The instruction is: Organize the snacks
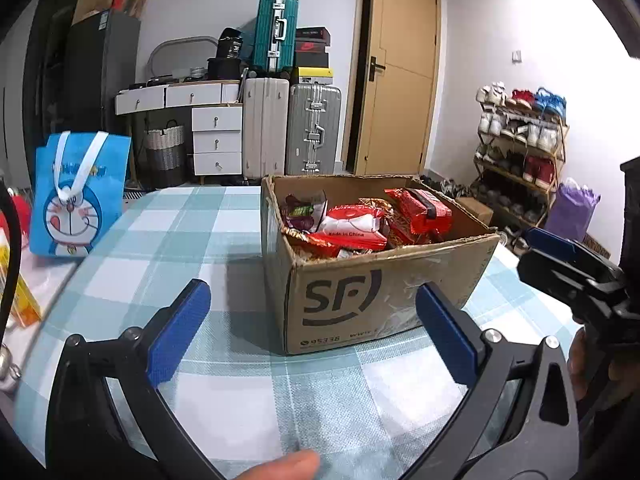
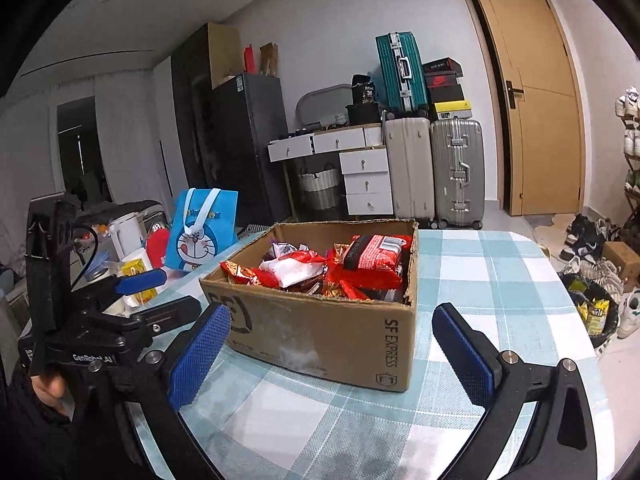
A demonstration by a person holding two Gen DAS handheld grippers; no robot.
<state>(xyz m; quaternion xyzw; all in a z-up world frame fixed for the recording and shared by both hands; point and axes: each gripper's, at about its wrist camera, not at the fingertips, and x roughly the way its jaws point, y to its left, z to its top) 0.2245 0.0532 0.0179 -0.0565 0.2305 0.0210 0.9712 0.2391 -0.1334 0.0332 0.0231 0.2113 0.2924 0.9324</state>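
An open cardboard SF box [image 1: 376, 292] stands on a table with a blue-and-white checked cloth [image 1: 224, 240]. It is filled with several snack packs, mostly red, among them a red-and-white pack [image 1: 352, 228] and a red pack [image 1: 424, 208] on top. In the right wrist view the box [image 2: 320, 332] holds the same snacks, with a red pack with a barcode [image 2: 376, 256] uppermost. My left gripper [image 1: 312, 320] is open and empty, just in front of the box. My right gripper [image 2: 332, 344] is open and empty, also in front of the box.
A blue Doraemon bag [image 1: 76, 196] stands at the table's left edge, also in the right wrist view [image 2: 204, 232]. A yellow carton [image 2: 136, 276], a white kettle [image 2: 128, 232] and cups sit on a counter to the left. Suitcases, drawers and a shoe rack [image 1: 520, 152] lie beyond.
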